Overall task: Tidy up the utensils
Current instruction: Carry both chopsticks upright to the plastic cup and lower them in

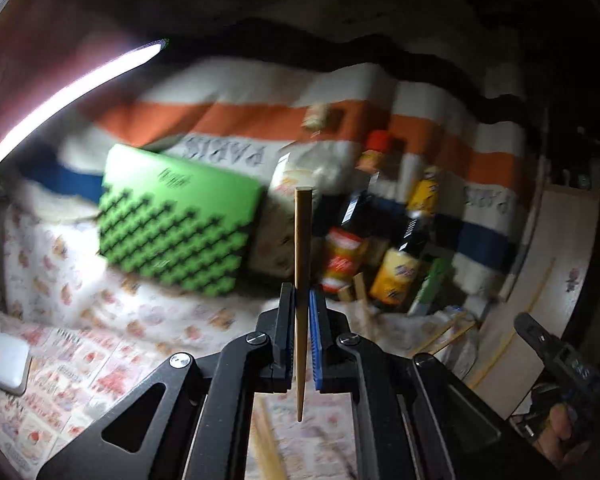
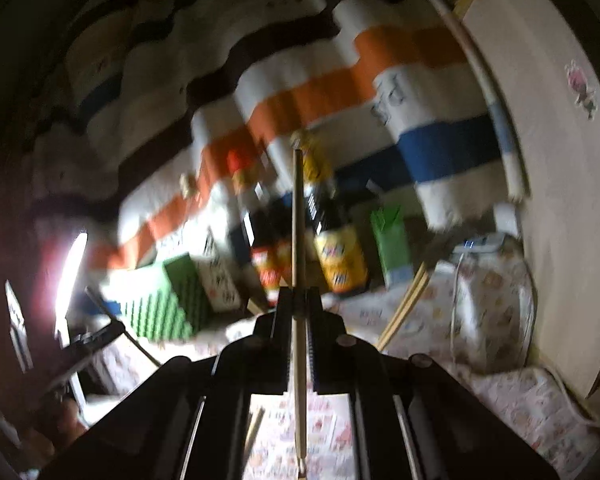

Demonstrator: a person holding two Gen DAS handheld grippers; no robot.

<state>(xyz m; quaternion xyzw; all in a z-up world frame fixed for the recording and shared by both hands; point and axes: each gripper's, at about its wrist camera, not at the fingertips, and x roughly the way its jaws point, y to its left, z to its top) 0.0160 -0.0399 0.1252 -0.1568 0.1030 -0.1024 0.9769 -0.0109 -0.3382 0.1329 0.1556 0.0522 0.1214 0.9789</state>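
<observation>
Bench (image 1: 80, 280) w/ a printed cartoon cloth carries everything; striped orange/blue/white fabric hangs behind its far edge. Against that far edge, biggest first: green patterned box (image 1: 180, 220) toward the far left, then sauce bottles (image 1: 396, 240) near the middle, then a small green carton (image 2: 390, 240) toward the far right. A white flat device (image 1: 0, 356) sits at the near left edge.

Progress, as a judgement: mid-task, maybe early. Each gripper has one chopstick, both lifted clear of the cloth, neither placed anywhere yet. No holder or tray for them is identifiable in either view, so the destination is unclear.

Left gripper (image 1: 302, 316) is clenched on a wooden chopstick (image 1: 302, 240), which stands roughly upright between the pads, thick end up, tip hanging below the jaws. Right gripper (image 2: 299, 320) is likewise clamped on a second chopstick (image 2: 297, 220), also upright, though this view is blurred.

Still left: at least a loose pair of chopsticks (image 2: 406, 304) lying on the cloth toward the right side of the bench, in front of the carton, plus more sticks (image 1: 360, 300) near the bottles' base. Another pale stick shows at the near edge under the left gripper; can't tell the total count.
</observation>
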